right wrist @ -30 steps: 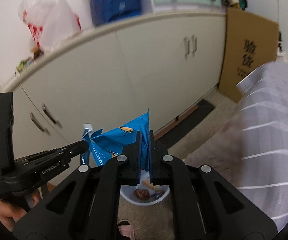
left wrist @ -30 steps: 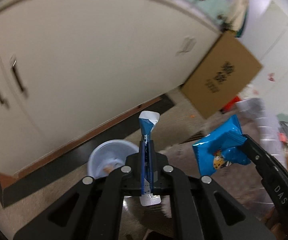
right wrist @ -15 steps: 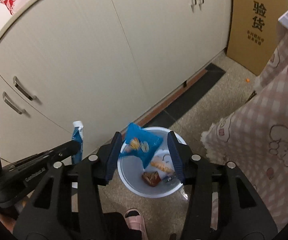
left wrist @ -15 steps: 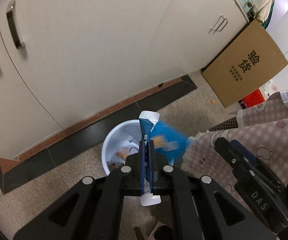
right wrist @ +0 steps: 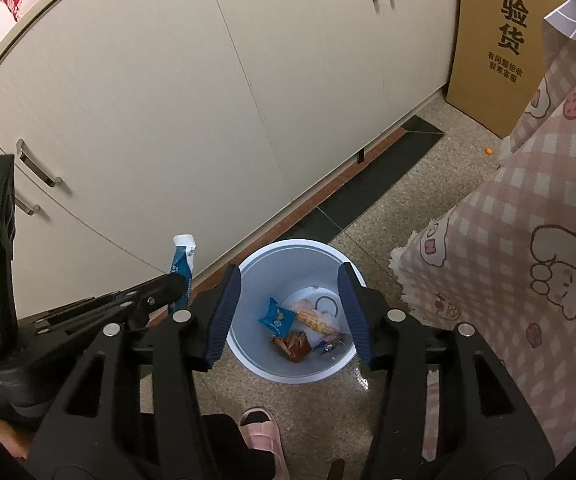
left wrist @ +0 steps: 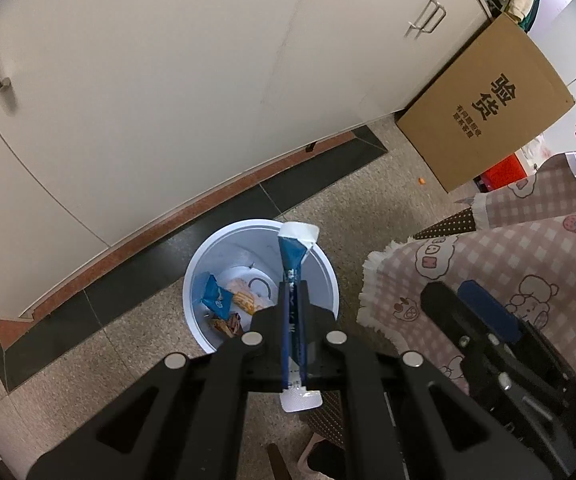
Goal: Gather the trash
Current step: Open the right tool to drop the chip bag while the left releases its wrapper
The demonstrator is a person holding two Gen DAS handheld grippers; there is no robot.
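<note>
A white trash bin [left wrist: 327, 276] stands on the floor by the cabinets; it also shows in the right wrist view [right wrist: 248, 276]. Inside lie a blue snack bag [right wrist: 276, 317], an orange wrapper [right wrist: 315, 320] and other wrappers. My left gripper [left wrist: 293, 292] is shut on a long blue-and-white wrapper [left wrist: 292, 256] and holds it upright above the bin; this wrapper shows in the right wrist view [right wrist: 182, 266] left of the bin. My right gripper [right wrist: 289, 312] is open and empty, straight above the bin.
Cream cabinet doors [right wrist: 168, 100] run behind the bin. A cardboard box [left wrist: 487, 108] leans against them at the right. A pink checked cloth [right wrist: 527, 260] hangs at the right. A pink slipper [right wrist: 262, 436] is below the bin.
My right gripper opened and the blue snack bag fell into the bin. Both grippers tilted down over the bin. My left gripper still holds its wrapper.
</note>
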